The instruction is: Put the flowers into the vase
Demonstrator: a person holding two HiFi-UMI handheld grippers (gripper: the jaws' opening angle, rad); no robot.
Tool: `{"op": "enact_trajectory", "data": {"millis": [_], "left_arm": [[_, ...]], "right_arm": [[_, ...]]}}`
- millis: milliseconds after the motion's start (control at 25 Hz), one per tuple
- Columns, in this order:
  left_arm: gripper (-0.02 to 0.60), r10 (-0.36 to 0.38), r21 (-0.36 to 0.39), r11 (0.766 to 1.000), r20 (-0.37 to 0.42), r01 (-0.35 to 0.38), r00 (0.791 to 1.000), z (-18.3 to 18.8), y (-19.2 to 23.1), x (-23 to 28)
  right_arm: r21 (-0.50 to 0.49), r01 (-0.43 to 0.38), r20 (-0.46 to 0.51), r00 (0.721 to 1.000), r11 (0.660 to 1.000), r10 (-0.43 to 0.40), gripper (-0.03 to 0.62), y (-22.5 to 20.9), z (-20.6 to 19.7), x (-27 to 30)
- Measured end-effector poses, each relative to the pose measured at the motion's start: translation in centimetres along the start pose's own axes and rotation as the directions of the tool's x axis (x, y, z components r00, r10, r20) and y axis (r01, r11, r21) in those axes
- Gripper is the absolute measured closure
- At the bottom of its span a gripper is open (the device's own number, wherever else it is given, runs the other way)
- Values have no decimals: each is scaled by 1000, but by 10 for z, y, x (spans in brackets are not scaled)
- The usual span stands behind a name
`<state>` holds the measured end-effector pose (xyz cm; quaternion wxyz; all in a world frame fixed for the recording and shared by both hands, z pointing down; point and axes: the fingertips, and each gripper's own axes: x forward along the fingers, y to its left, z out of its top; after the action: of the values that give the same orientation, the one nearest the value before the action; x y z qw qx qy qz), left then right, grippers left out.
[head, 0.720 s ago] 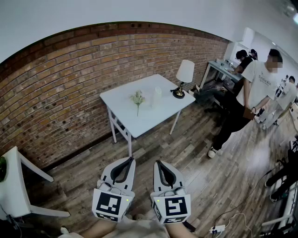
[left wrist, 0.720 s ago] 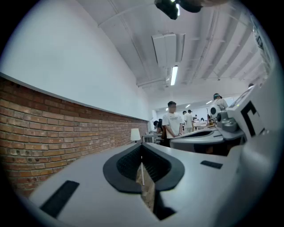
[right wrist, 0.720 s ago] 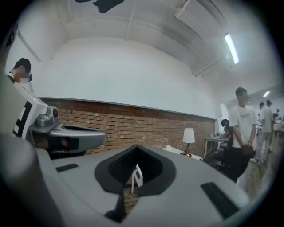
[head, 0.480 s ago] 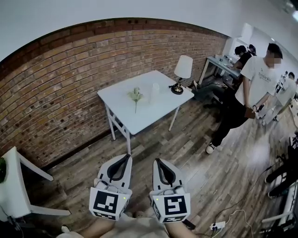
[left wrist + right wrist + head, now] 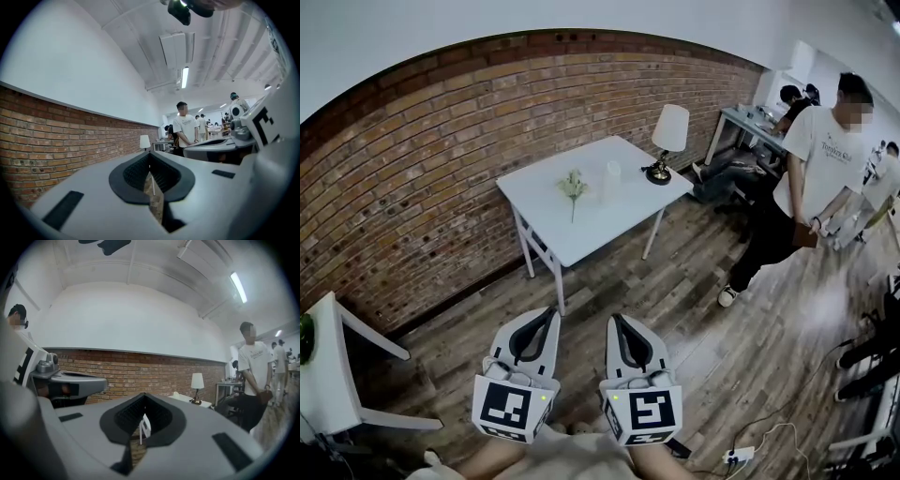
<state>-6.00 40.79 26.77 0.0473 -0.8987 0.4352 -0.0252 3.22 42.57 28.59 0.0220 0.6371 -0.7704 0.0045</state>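
Observation:
A small bunch of pale flowers (image 5: 573, 187) lies on the white table (image 5: 581, 239) by the brick wall, some way ahead of me. A clear glass vase (image 5: 613, 172) stands upright just right of the flowers. My left gripper (image 5: 550, 313) and right gripper (image 5: 617, 323) are held side by side low in the head view, well short of the table. Both are shut with nothing between their jaws. In the left gripper view the left gripper (image 5: 151, 160) shows its tips meeting, and in the right gripper view the right gripper (image 5: 142, 400) shows the same.
A table lamp (image 5: 667, 139) stands at the table's right end. A person in a white T-shirt (image 5: 821, 164) stands on the wooden floor at right, with others and desks behind. A white chair (image 5: 337, 370) is at left. A power strip (image 5: 736, 459) and cables lie at lower right.
The head view has shifted a little, so the table sits slightly higher and the grippers slightly lower in the picture. Both grippers stay shut and empty.

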Motion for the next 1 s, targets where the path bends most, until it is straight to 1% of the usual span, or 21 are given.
{"op": "enact_trajectory", "data": {"millis": [200,360,480,840,1000], "left_arm": [[574,15,-15,1000,-6,-15,1000,-1,-5,6],[574,36,-21,999,6,-36,999,-2,-9,8],[575,51,-27,998,1,-51,999,-5,-9,8],[574,92,-24,995,-5,-93,996,-7,5,10],[574,93,-34,995,-3,-93,996,-9,14,20]], "right_arm": [[-23,-23,-2,1000,999,23,586,-8,0,0],[-30,-22,-11,1000,999,22,586,-19,-6,-4],[-32,-28,-16,999,999,28,586,-23,-8,-3],[-40,-69,-23,997,997,68,586,-17,-10,11],[-53,-76,-21,997,996,75,586,-19,-9,24]]}}
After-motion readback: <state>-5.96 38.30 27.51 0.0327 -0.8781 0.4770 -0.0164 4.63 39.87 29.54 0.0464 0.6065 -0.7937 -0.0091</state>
